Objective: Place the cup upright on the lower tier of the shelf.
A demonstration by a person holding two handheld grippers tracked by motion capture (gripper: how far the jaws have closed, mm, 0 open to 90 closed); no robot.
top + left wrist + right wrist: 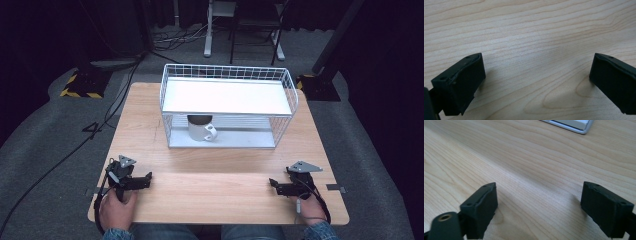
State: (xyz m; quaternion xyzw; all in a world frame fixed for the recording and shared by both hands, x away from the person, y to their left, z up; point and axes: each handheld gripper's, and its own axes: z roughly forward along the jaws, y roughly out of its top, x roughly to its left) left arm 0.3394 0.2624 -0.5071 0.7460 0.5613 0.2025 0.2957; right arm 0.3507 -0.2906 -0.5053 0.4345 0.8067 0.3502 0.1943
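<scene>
High view, white mug [202, 131] inside wire basket [227, 71] on wooden table [215, 190], left gripper [148, 178] and right gripper [273, 184] both spread wide, empty

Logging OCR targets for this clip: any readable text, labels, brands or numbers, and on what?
None readable.
White mug in the wire rack: no print visible.
Left claw and right claw: no markings legible.
Wooden table: bare grain.
</scene>
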